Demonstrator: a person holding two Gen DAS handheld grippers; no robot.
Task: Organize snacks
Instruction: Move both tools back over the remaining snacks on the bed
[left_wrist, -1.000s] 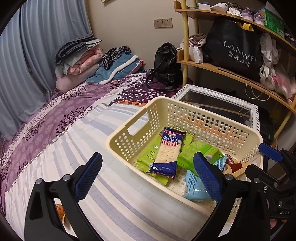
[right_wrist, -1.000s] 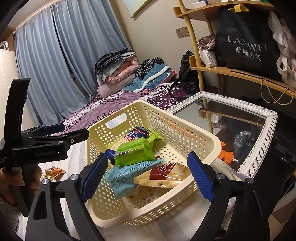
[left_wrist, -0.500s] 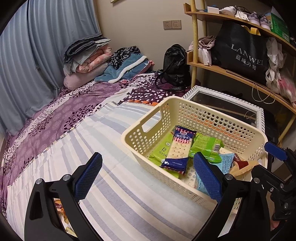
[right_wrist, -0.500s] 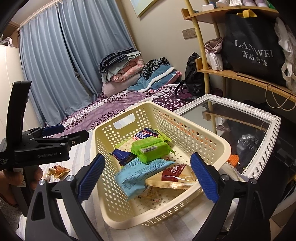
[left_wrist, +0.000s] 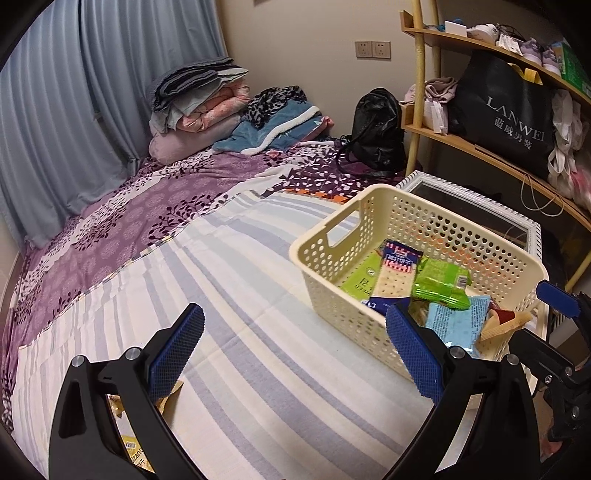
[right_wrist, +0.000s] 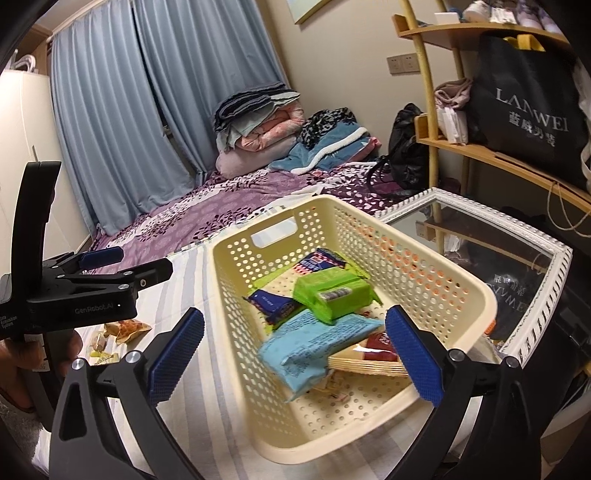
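A cream perforated basket (left_wrist: 343, 302) (right_wrist: 229, 295) stands on the striped bed sheet (left_wrist: 240, 295). Inside lie a green pack (left_wrist: 439, 282) (right_wrist: 332, 291), a light blue pack (left_wrist: 452, 325) (right_wrist: 314, 343) and a blue-and-red cracker pack (left_wrist: 397, 273). My right gripper (right_wrist: 293, 323) hovers over the basket's near end; its jaws are opening and grip nothing. To the left of the basket, my left gripper (left_wrist: 291, 325) (right_wrist: 136, 260) is open and empty above the sheet. Loose snacks lie by it: an orange packet (right_wrist: 125, 328) and a yellow packet (left_wrist: 136, 454).
A white-framed glass side table (right_wrist: 517, 258) stands just beyond the basket. Wooden shelves behind it carry a black bag (right_wrist: 528, 110). Folded bedding (right_wrist: 258, 122) and a black backpack (left_wrist: 376, 129) sit at the bed's far end, with curtains on the left.
My left gripper has drifted left, away from the basket, and loose packets now show under it. The right jaws have spread wider. The green pack has shifted on the pile.
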